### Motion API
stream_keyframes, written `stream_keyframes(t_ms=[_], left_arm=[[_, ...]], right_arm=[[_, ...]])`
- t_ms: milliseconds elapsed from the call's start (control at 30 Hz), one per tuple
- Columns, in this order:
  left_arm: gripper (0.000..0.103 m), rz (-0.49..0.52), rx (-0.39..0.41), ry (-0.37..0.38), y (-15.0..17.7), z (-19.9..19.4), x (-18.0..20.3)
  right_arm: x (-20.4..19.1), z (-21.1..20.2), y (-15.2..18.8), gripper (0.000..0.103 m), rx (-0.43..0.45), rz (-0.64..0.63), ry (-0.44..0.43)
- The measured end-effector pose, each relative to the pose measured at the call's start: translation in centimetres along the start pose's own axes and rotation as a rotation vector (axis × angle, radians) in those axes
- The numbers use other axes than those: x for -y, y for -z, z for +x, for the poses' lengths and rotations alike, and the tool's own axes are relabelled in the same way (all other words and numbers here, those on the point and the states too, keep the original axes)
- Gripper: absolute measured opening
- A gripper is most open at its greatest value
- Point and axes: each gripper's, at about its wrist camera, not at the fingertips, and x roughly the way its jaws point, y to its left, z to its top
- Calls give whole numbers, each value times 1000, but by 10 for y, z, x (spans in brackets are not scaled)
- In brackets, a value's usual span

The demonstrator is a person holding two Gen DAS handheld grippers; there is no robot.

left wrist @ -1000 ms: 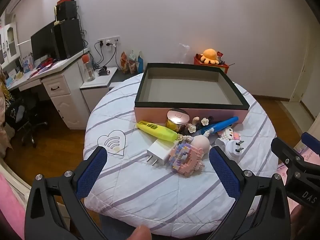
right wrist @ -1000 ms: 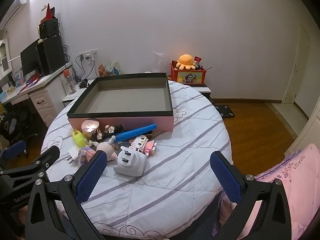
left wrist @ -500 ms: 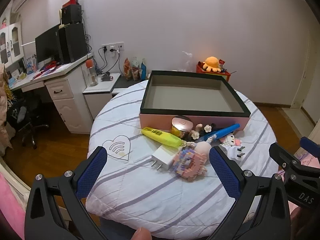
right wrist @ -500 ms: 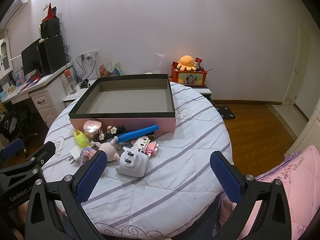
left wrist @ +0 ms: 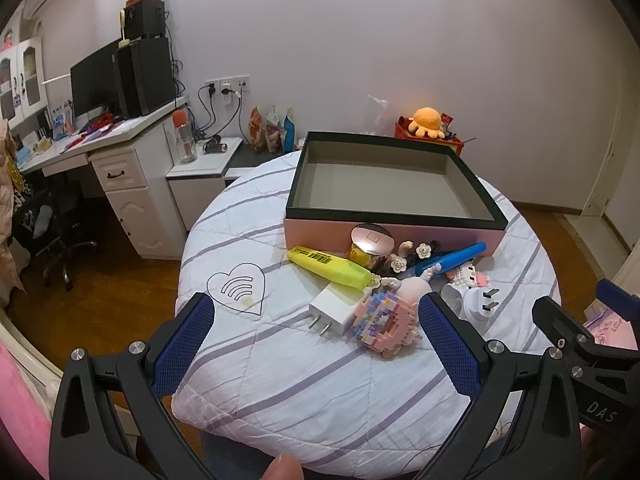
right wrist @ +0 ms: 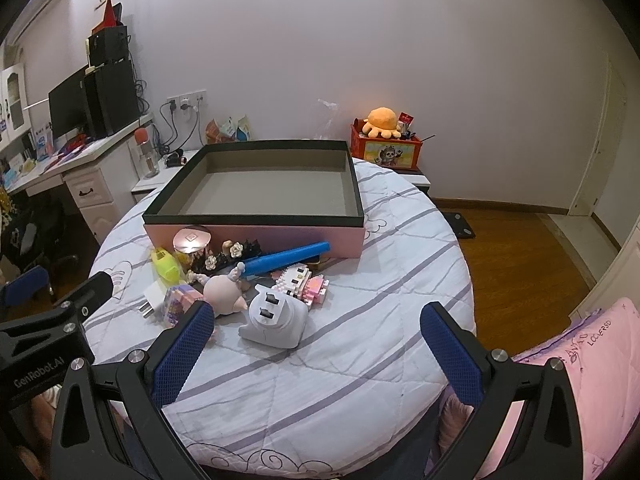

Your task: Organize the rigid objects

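Both grippers hang above the near edge of the round table (left wrist: pixel 360 392), aimed across it at the box (left wrist: pixel 392 226), and neither touches anything. The left gripper (left wrist: pixel 316 344) has its blue pads spread wide with nothing between them; the right gripper (right wrist: pixel 318 350) is spread just as wide and also carries nothing. The box, pink-walled with a dark rim, sits open on the far half of the table. The things to sort lie in a loose heap just in front of the box's near wall: a yellow marker (left wrist: pixel 330 268), a gold jar (left wrist: pixel 370 246) touching the wall, a blue pen (left wrist: pixel 450 258), a white charger (left wrist: pixel 336 312), a pink block toy (left wrist: pixel 386 322), a round doll (right wrist: pixel 224 292), a grey plug (right wrist: pixel 276 318) and a small block cat (right wrist: pixel 300 280). The left view shows the marker and the charger in full, left of the heap, plus a heart drawing (left wrist: pixel 238 288) on the cloth farther left of the box; in it the right gripper's body shows at the right edge. The right view shows the plug and the block cat plainly, while the charger is half hidden behind the left gripper's body, and a red crate with an orange plush (right wrist: pixel 382 120) stands behind the box.
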Motion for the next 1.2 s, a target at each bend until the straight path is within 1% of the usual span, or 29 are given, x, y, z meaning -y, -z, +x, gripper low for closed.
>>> stream_keyframes(t_ms=[200, 367, 533, 567, 700, 767, 900, 967, 1000, 1067, 1200], left_arm=[[103, -8, -9, -3, 3, 9, -4], [103, -6, -36, 3, 7, 25, -6], [103, 8, -43, -4, 7, 38, -5], [103, 8, -44, -6, 8, 41, -6], [103, 5, -59, -7, 7, 54, -8], [103, 5, -62, -8, 7, 58, -9], [103, 10, -61, 0, 7, 65, -8], [103, 17, -62, 0, 7, 68, -6], [103, 20, -64, 0, 7, 70, -5], [103, 21, -69, 2, 6, 72, -4], [103, 21, -72, 3, 7, 75, -4]], right_arm=[[-3, 13, 7, 103, -26, -16, -1], [-10, 36, 15, 103, -73, -47, -5], [-16, 59, 21, 102, -113, -56, -16], [-16, 64, 21, 99, -118, -52, -19], [-16, 79, 21, 94, -142, -39, -24], [-16, 87, 20, 86, -160, -32, -37], [-18, 97, 19, 79, -169, -9, -64], [-21, 102, 17, 68, -179, -10, -70], [-21, 105, 17, 66, -188, -2, -83], [-23, 108, 19, 55, -192, 11, -96], [-24, 110, 22, 54, -178, 27, -109]])
